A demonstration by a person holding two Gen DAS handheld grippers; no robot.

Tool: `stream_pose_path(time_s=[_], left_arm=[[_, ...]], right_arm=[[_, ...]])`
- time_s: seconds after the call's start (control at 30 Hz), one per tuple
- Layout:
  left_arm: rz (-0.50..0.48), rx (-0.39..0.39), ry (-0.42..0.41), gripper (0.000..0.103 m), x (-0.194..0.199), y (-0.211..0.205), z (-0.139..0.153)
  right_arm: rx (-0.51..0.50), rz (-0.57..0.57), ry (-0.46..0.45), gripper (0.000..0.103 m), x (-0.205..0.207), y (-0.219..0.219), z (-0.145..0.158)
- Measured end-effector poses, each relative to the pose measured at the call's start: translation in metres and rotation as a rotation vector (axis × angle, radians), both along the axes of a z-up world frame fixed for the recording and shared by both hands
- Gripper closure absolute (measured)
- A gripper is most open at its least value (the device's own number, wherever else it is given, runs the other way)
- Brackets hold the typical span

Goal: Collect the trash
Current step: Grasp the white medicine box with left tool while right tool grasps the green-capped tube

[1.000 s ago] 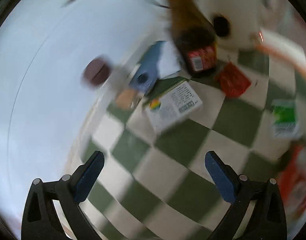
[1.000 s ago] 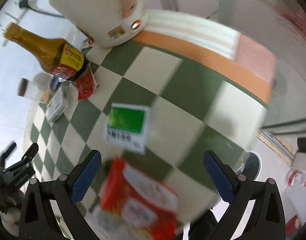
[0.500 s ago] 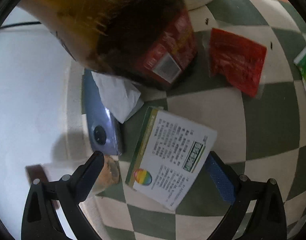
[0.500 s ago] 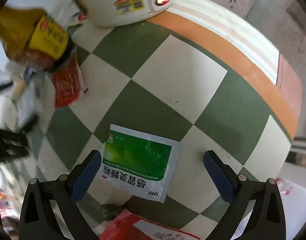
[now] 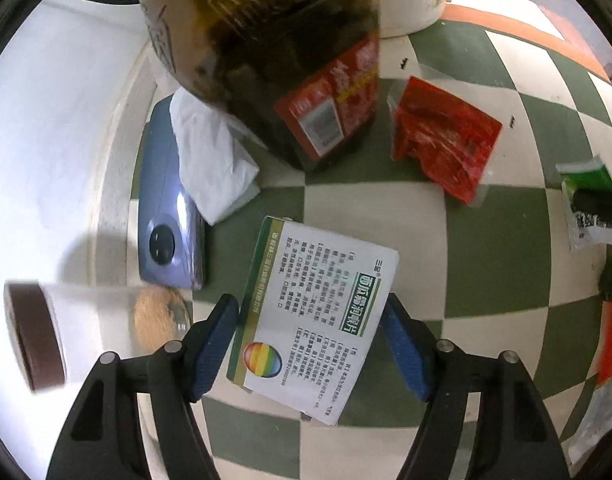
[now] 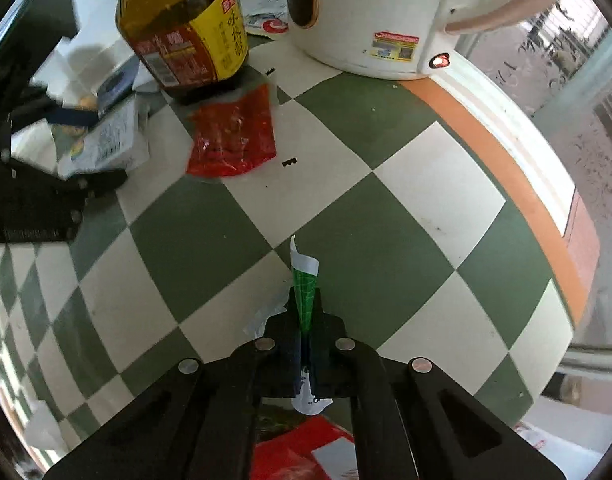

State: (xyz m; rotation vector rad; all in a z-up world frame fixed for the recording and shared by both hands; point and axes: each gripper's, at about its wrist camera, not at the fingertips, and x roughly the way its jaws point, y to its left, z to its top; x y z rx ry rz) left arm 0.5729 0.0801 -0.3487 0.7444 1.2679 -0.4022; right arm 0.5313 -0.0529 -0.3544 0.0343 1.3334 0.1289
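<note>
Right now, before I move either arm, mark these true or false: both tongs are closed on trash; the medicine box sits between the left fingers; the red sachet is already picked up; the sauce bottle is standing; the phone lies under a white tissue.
1. Both tongs are closed on trash. False: the right tongs pinch the green sachet, but the left tongs stand open.
2. The medicine box lies between the left fingers. True.
3. The red sachet is picked up. False: it lies on the checkered cloth.
4. The sauce bottle stands upright. True.
5. The phone lies partly under the white tissue. True.
</note>
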Motion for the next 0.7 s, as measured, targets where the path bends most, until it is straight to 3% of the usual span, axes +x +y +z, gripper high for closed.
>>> stream_pose_path(time_s=[0.23, 0.53, 0.7], left_arm=[[0.086, -0.067, -0.054, 0.034, -0.045, -0.002, 0.021], [0.298, -0.183, -0.149, 0.034, -0.095, -0.026, 0.068], [0.339, -0.271, -0.169, 0.034, -0.098, -0.053, 0.096]], right_arm=[[0.23, -0.16, -0.015, 0.102, -0.007, -0.053, 0.032], [0.364, -0.29, -0.097, 0.102, -0.029, -0.113, 0.072], [0.406, -0.344, -0.147, 0.102, -0.059, -0.151, 0.089]])
